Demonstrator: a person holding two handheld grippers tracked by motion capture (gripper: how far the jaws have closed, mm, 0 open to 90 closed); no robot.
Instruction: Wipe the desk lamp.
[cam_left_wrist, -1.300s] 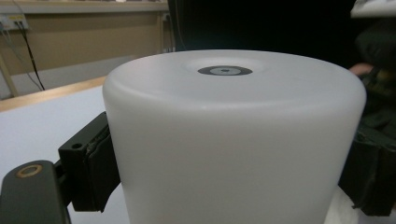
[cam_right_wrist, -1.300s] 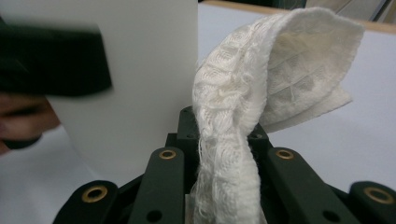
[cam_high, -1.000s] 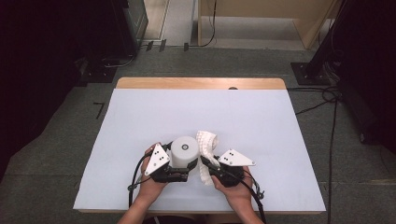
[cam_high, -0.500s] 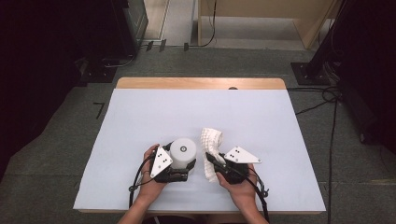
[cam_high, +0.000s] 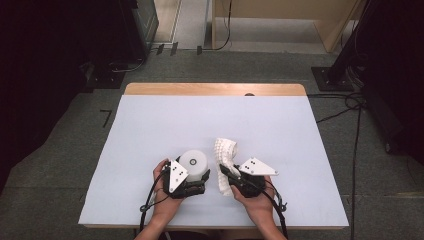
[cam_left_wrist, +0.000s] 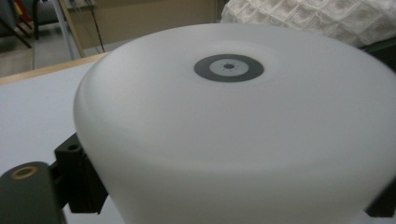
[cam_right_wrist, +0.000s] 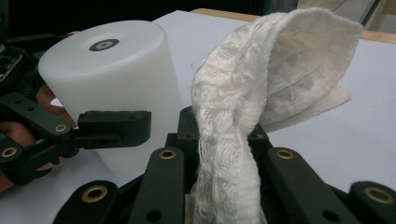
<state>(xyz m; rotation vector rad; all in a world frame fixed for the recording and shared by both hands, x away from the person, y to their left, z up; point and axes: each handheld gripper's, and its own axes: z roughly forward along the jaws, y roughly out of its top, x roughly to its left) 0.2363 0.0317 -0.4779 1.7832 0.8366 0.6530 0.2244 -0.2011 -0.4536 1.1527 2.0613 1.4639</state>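
A white cylinder (cam_high: 193, 161) with a small dark ring on its top (cam_left_wrist: 229, 68) stands on the white table near the front edge. My left gripper (cam_high: 196, 176) is shut on its sides, and one black finger (cam_right_wrist: 114, 127) lies against its wall (cam_right_wrist: 126, 70). Just right of it, my right gripper (cam_high: 226, 174) is shut on a white woven cloth (cam_high: 225, 150). The cloth (cam_right_wrist: 261, 70) rises from between the jaws (cam_right_wrist: 222, 140) and folds over to the right, with its far end resting on the table. A narrow gap separates cloth and cylinder.
The white tabletop (cam_high: 150, 130) stretches open behind and beside both hands, to a wooden far edge (cam_high: 215, 89). Cables (cam_high: 357, 130) run over the floor at the right, by a black stand base (cam_high: 332, 80).
The left hand and the cylinder have shifted slightly left and toward the front edge, which widens the gap to the cloth a little. The right gripper has hardly moved.
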